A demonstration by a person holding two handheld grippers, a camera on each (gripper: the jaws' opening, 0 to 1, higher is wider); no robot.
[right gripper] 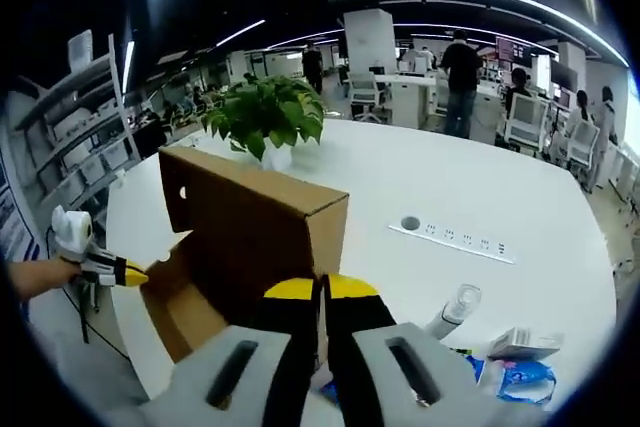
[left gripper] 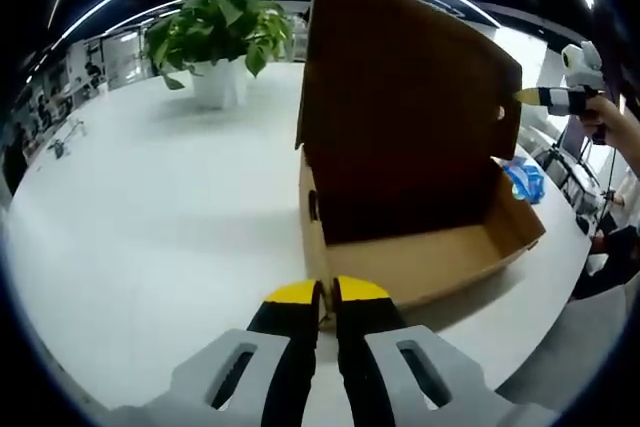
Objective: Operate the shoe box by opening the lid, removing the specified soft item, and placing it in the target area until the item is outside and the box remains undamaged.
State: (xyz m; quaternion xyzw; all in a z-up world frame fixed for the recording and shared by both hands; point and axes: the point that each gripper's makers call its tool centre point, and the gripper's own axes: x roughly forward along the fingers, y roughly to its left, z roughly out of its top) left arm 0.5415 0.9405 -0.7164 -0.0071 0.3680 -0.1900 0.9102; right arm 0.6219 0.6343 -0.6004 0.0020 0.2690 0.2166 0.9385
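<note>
The brown cardboard shoe box (left gripper: 440,257) stands on the white table (left gripper: 150,217) with its lid (left gripper: 400,97) raised upright. The part of its floor that shows is bare cardboard. My left gripper (left gripper: 325,292) is shut on the near corner of the box wall. My right gripper (left gripper: 522,97), held by a hand, meets the lid's upper right corner. In the right gripper view, my right gripper (right gripper: 322,289) is shut on the edge of the lid (right gripper: 250,217). The left gripper (right gripper: 135,272) sits at the low corner of the box (right gripper: 175,312).
A potted plant (left gripper: 220,32) (right gripper: 265,117) stands behind the box. A clear bottle (right gripper: 452,309) and a blue packet (right gripper: 520,379) (left gripper: 525,182) lie beside the box. A power strip (right gripper: 455,239) is set into the tabletop. People and office chairs are far back.
</note>
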